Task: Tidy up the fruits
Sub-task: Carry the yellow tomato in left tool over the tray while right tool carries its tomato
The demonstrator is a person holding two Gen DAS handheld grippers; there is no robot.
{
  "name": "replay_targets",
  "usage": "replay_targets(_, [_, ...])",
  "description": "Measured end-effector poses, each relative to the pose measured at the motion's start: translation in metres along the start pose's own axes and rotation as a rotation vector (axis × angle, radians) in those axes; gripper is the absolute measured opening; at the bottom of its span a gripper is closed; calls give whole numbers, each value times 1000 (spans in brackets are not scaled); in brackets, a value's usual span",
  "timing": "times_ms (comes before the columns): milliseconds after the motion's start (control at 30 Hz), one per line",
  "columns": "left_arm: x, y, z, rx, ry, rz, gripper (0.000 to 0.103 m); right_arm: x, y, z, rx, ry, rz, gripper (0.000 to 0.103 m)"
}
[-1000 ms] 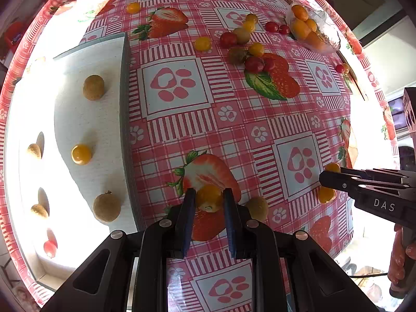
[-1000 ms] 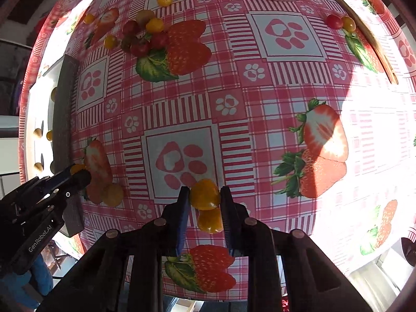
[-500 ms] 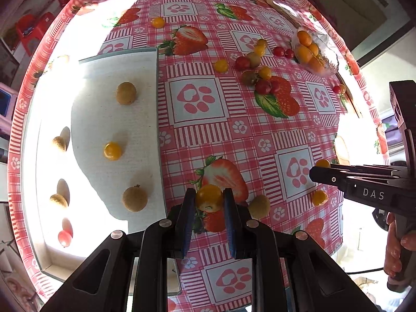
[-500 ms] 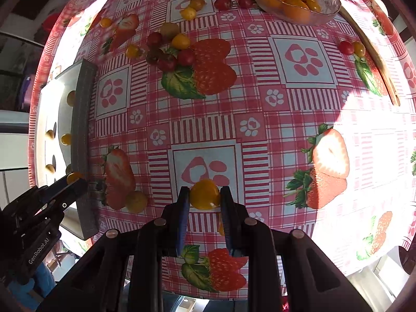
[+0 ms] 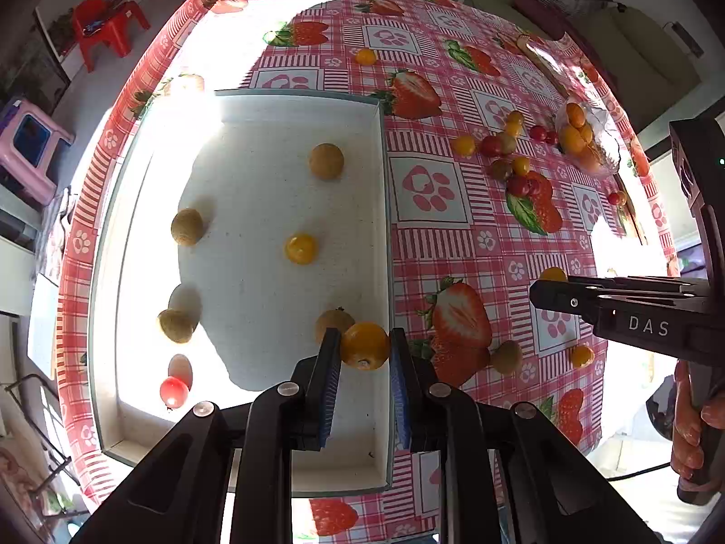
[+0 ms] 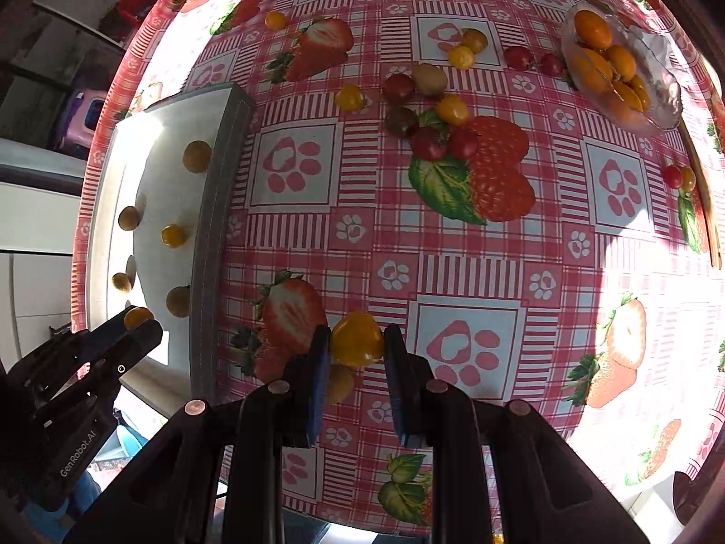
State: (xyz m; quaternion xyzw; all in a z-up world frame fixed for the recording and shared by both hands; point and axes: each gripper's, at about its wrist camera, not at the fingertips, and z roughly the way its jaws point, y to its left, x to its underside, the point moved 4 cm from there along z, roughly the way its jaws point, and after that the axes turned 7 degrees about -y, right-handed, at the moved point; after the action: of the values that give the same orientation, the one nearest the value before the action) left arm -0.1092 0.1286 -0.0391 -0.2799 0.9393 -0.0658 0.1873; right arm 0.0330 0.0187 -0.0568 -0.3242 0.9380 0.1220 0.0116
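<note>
My left gripper (image 5: pixel 364 349) is shut on a yellow cherry tomato (image 5: pixel 365 345) and holds it above the right wall of the white tray (image 5: pixel 385 226). The tray holds several brown fruits, one yellow tomato (image 5: pixel 300 248) and one red tomato (image 5: pixel 174 391). My right gripper (image 6: pixel 355 344) is shut on another yellow tomato (image 6: pixel 356 339), raised over the tablecloth right of the tray (image 6: pixel 217 235). The left gripper also shows in the right wrist view (image 6: pixel 136 322), the right gripper in the left wrist view (image 5: pixel 550 285).
A cluster of red, yellow and brown fruits (image 6: pixel 430 113) lies mid-table. A glass bowl of orange fruits (image 6: pixel 616 77) stands at the far right. A brown fruit (image 5: pixel 506 357) and a yellow tomato (image 5: pixel 582 356) lie near the front edge. The tablecloth (image 6: pixel 453 249) is pink check.
Both grippers have risen with their tomatoes. My left gripper has moved left, from over the tablecloth to over the tray's right wall. The right gripper has shifted left toward the tray.
</note>
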Motion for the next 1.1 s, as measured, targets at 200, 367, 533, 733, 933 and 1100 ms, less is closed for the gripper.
replay_targets(200, [4,30,-3,-31,-11,-51,23,-8,32,1,-23,0,-68,26])
replay_targets(367, [8,52,3,-65,-6,-86,23,-21,63,8,-43,-1,-122,26])
replay_targets(533, [12,66,14,-92,3,-109,23,-36,89,16,-65,2,-165,26])
replay_targets(733, [15,73,28,-103,20,-131,23,-55,114,34,-78,15,-202,26])
replay_targets(933, [18,73,35,-113,30,-128,23,-67,122,60,-58,41,-200,26])
replay_targets(1100, [20,73,43,-120,46,-126,23,-73,122,79,-32,62,-190,26])
